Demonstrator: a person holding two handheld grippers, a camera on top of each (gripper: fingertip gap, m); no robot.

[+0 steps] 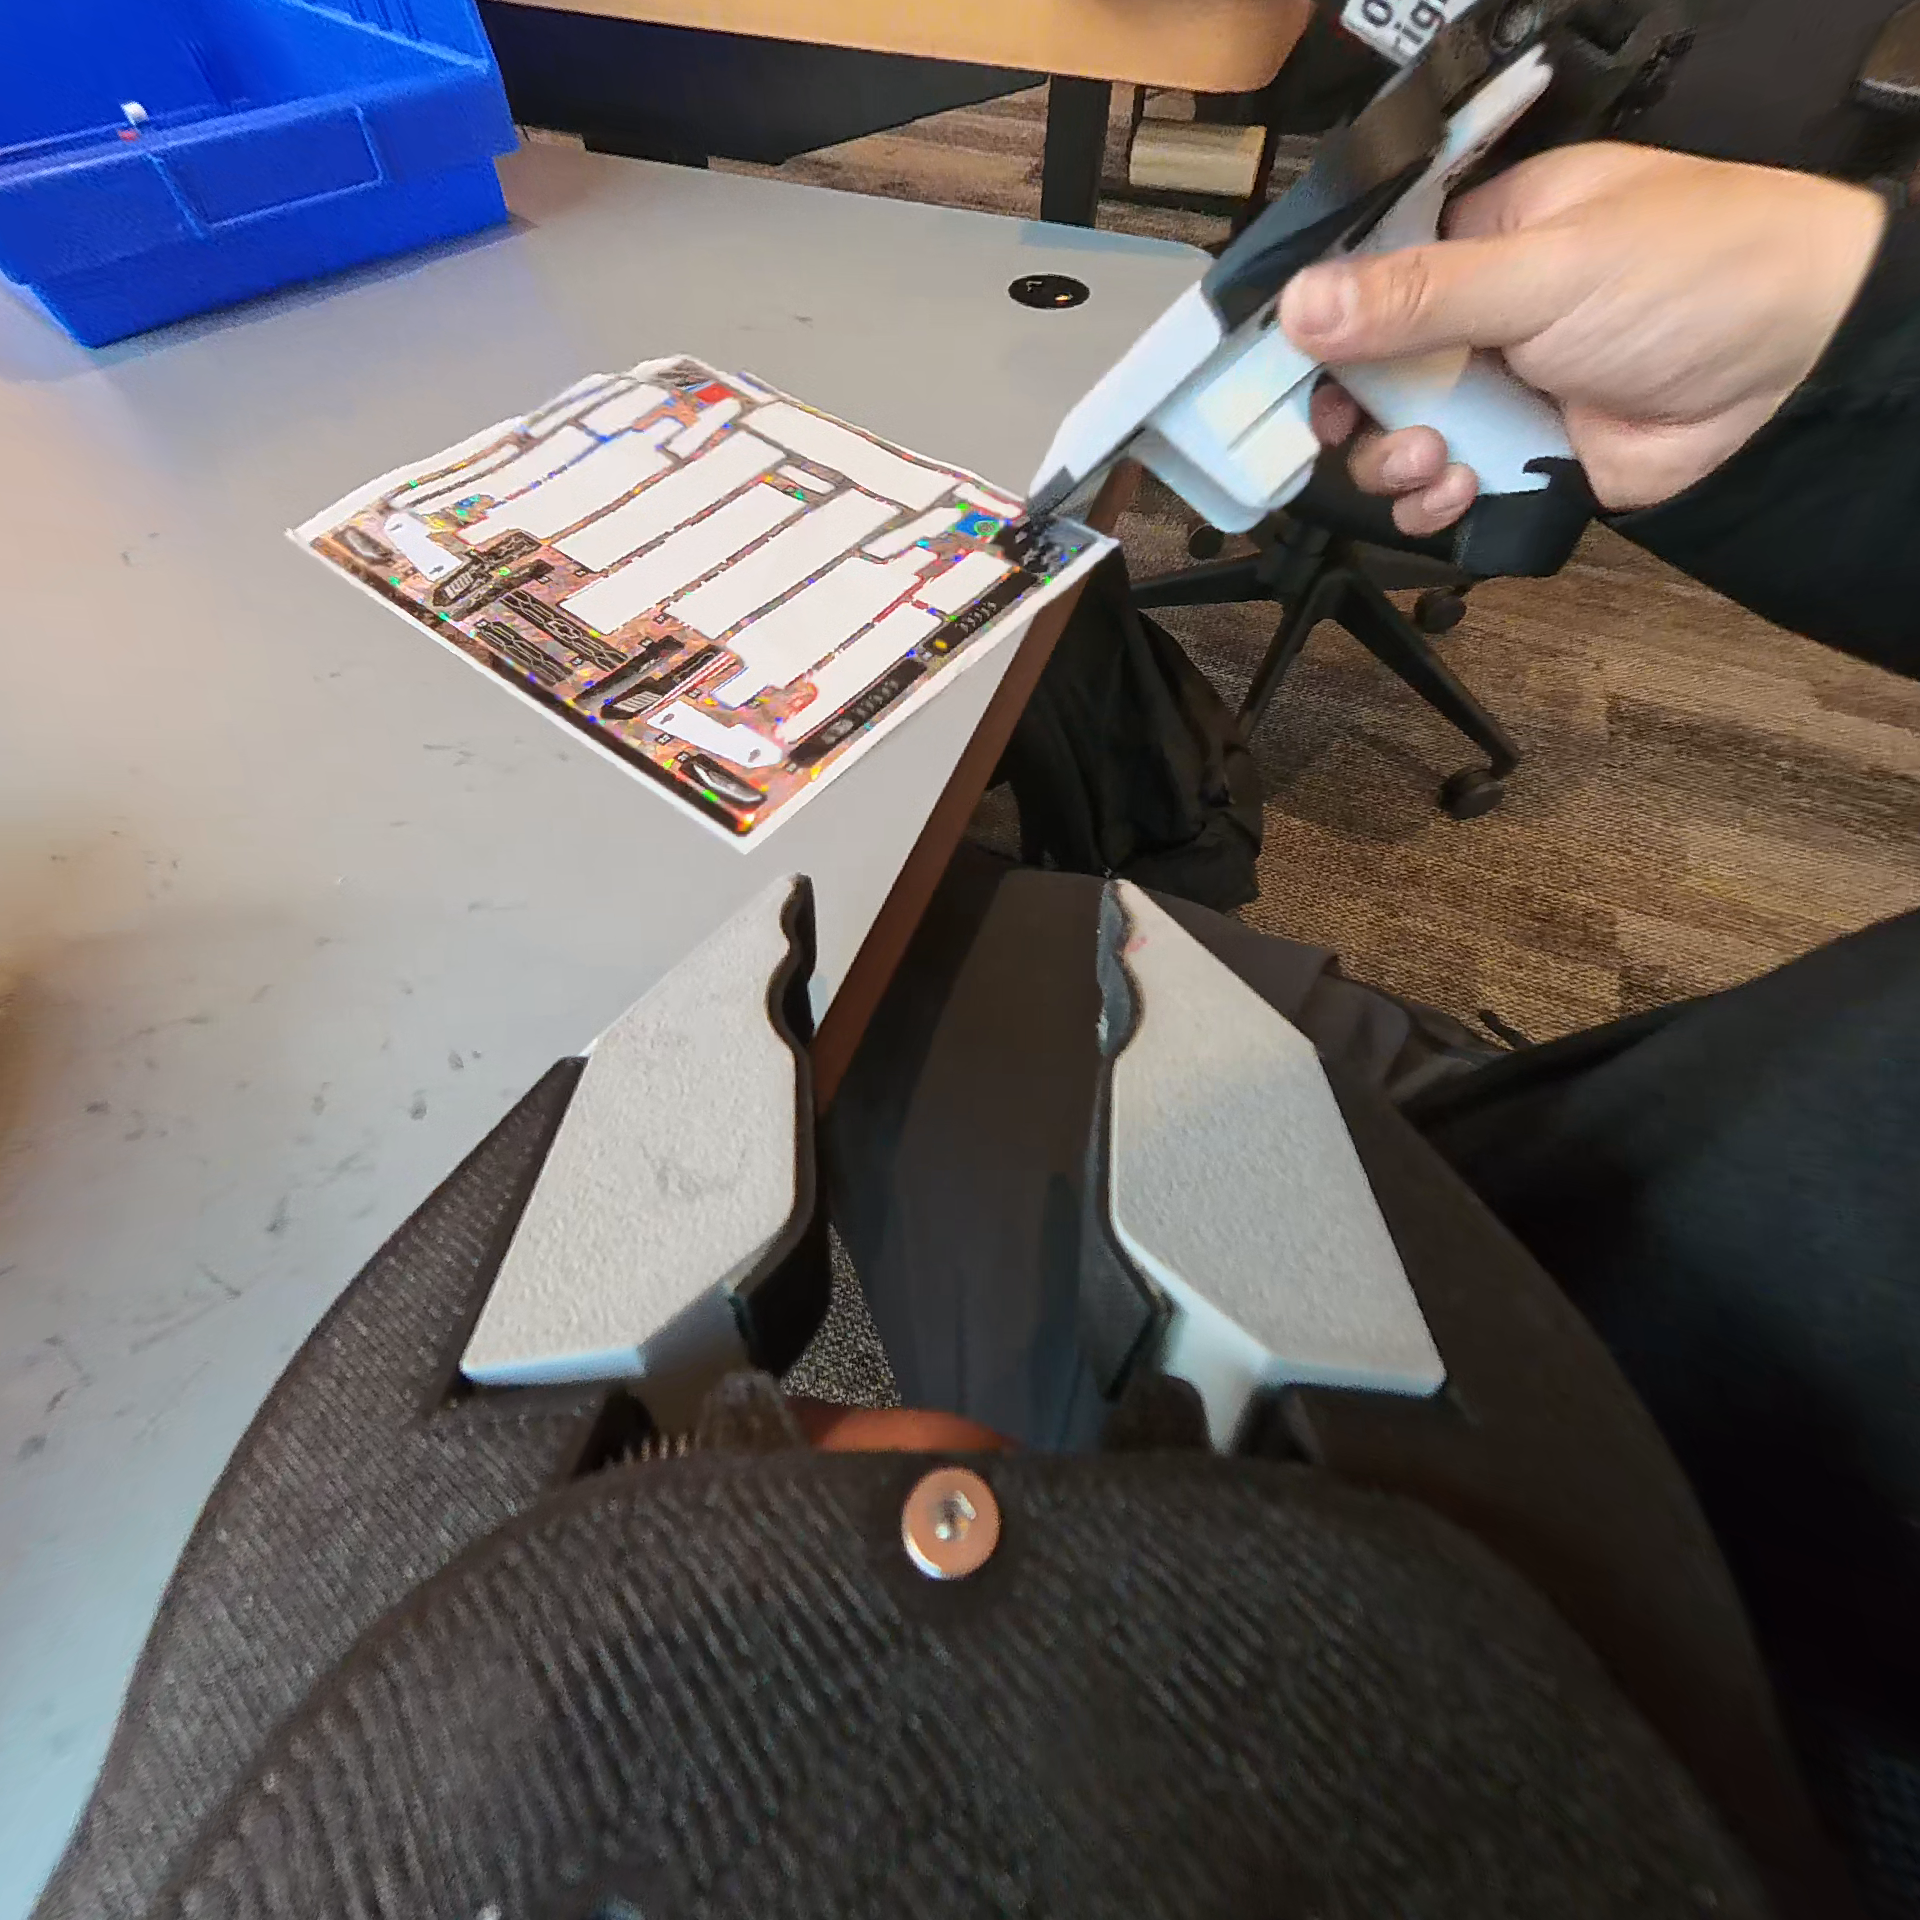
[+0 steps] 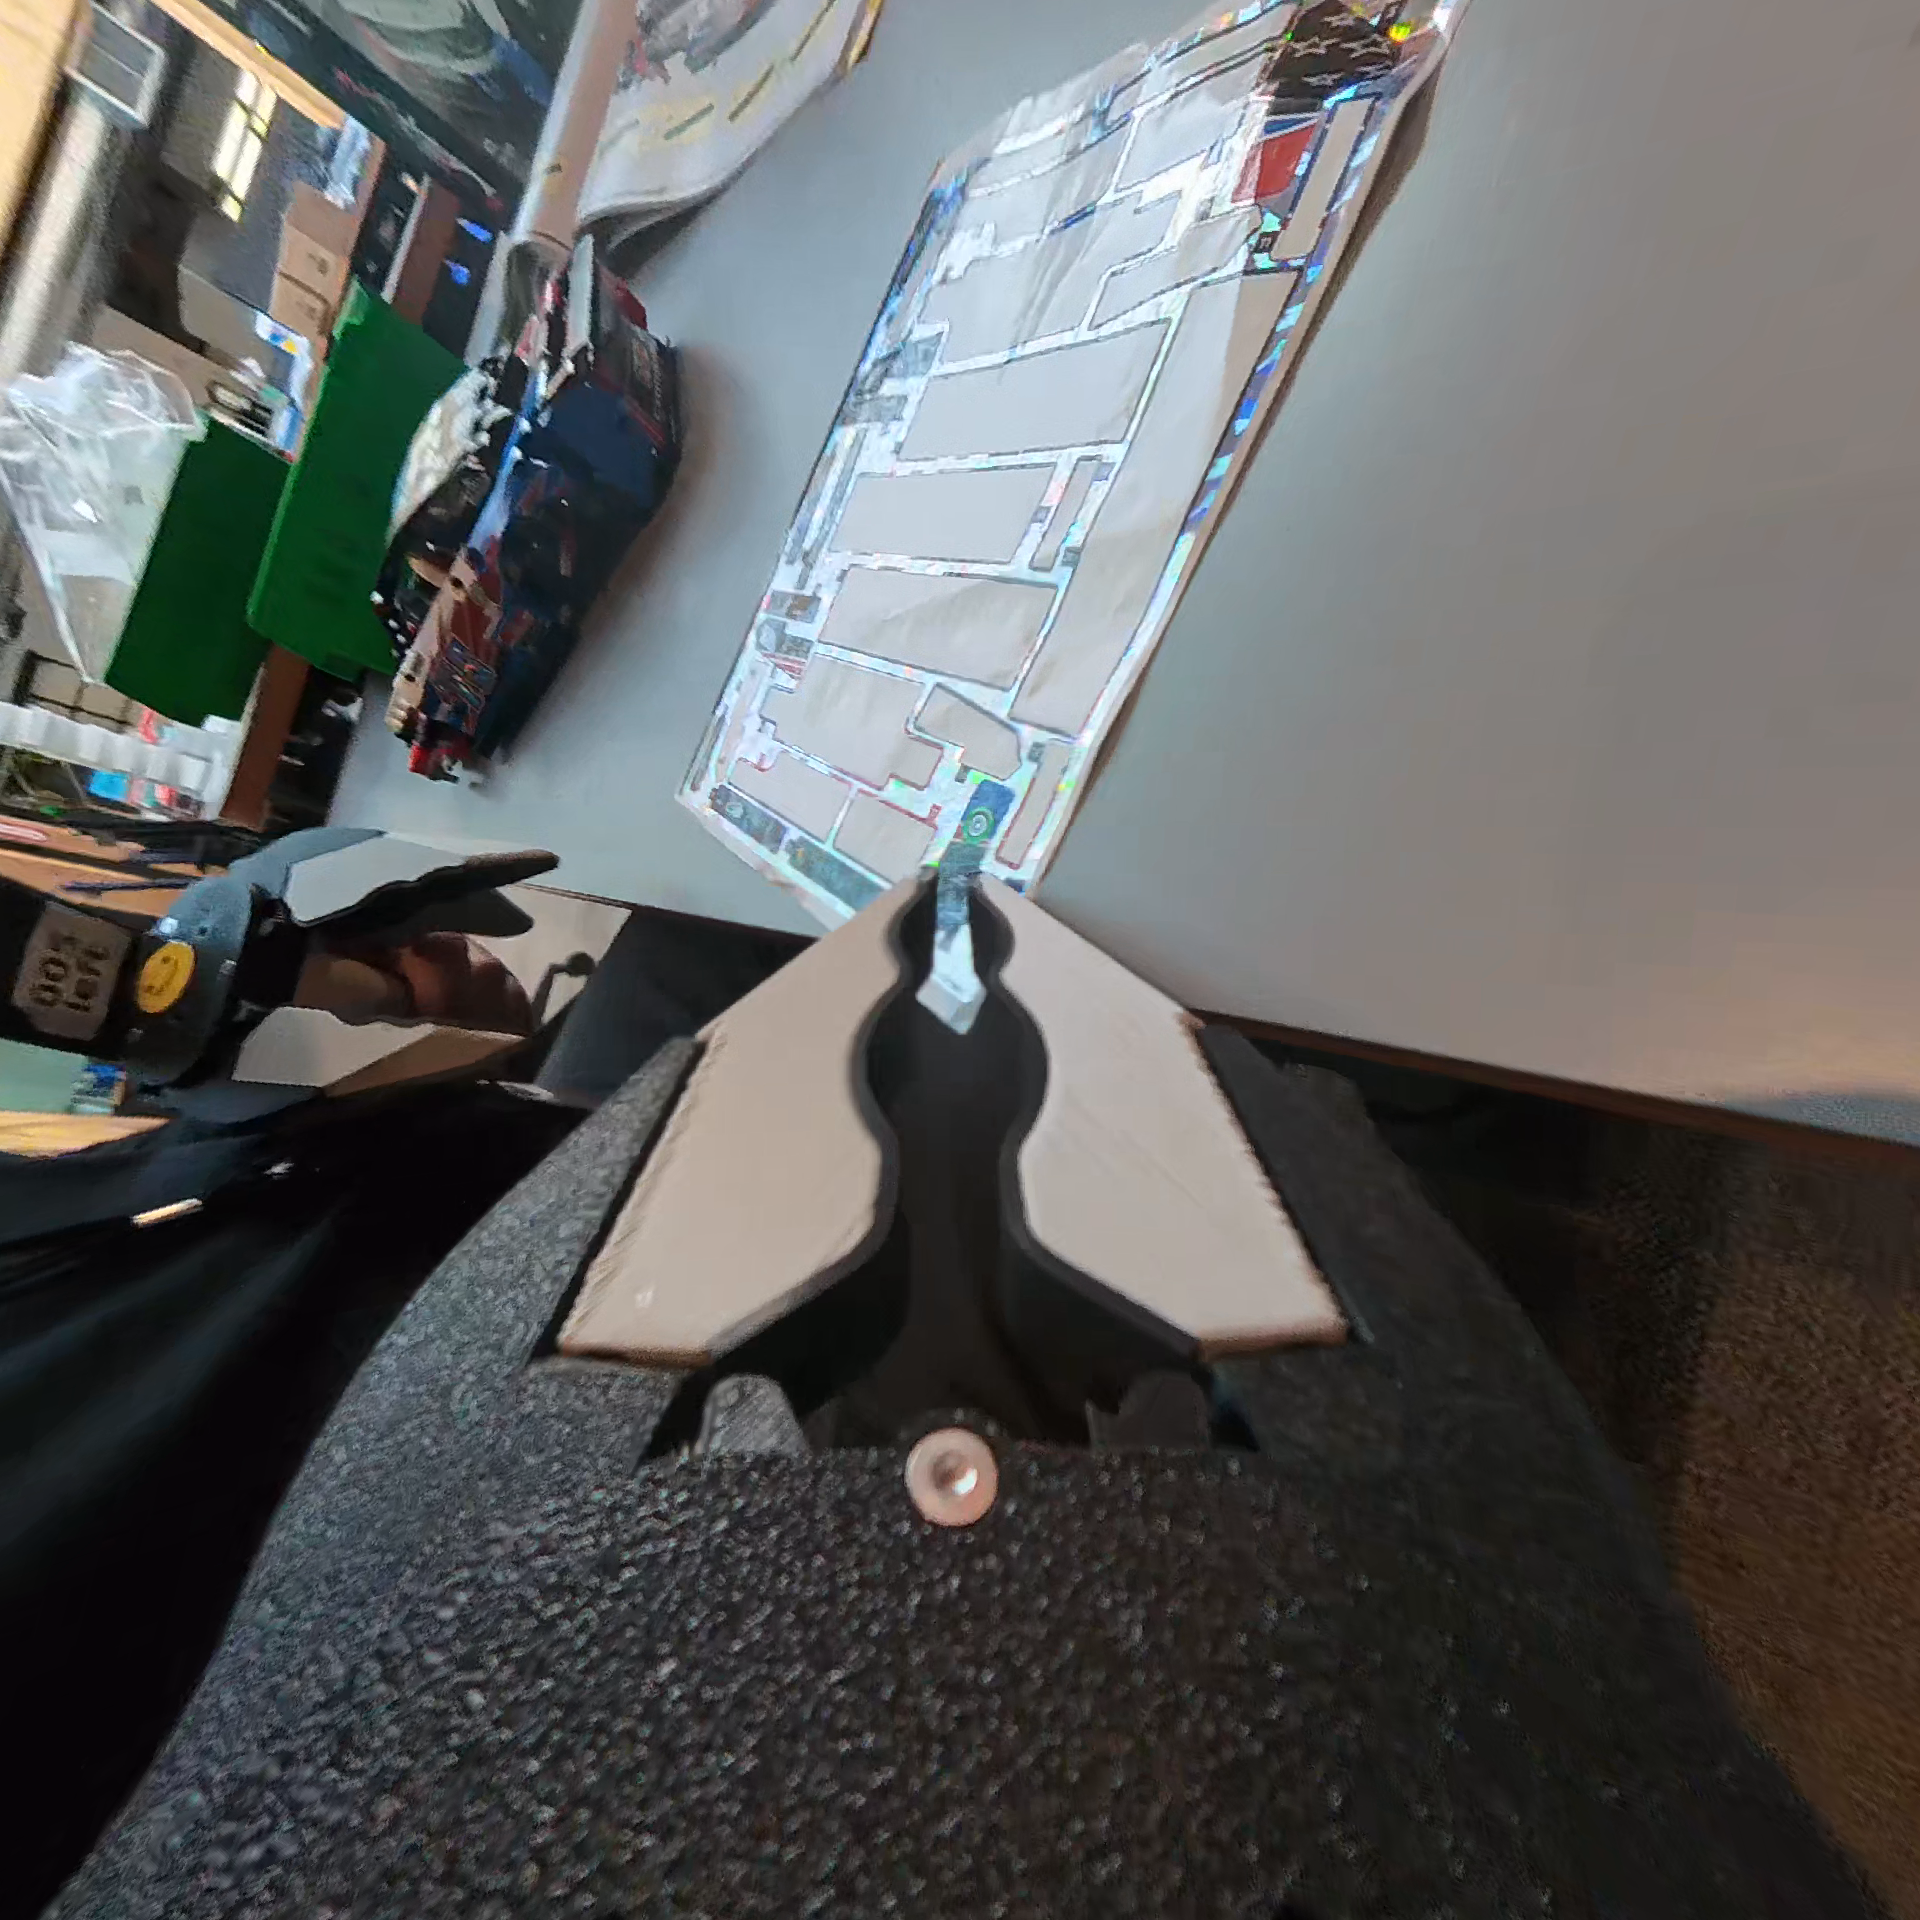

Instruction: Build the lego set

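Right gripper [image 2: 948, 896] pinched shut on sticker sheet [image 1: 686, 582] corner overhanging table [image 1: 260, 935]; left gripper [image 1: 956, 935] open, empty: unsupported sheet may tear or slide off.

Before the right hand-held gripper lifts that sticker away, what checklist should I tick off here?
1. Right hand-held gripper shut on the sticker: ok.
2. Sticker fully free of the sticker sheet: cannot tell.
3. Sheet flat on the table: not ok, its corner overhangs the edge.
4. Left hand-held gripper pinning the sheet: not ok, open and off it.
5. Lego car within view for placement: ok.
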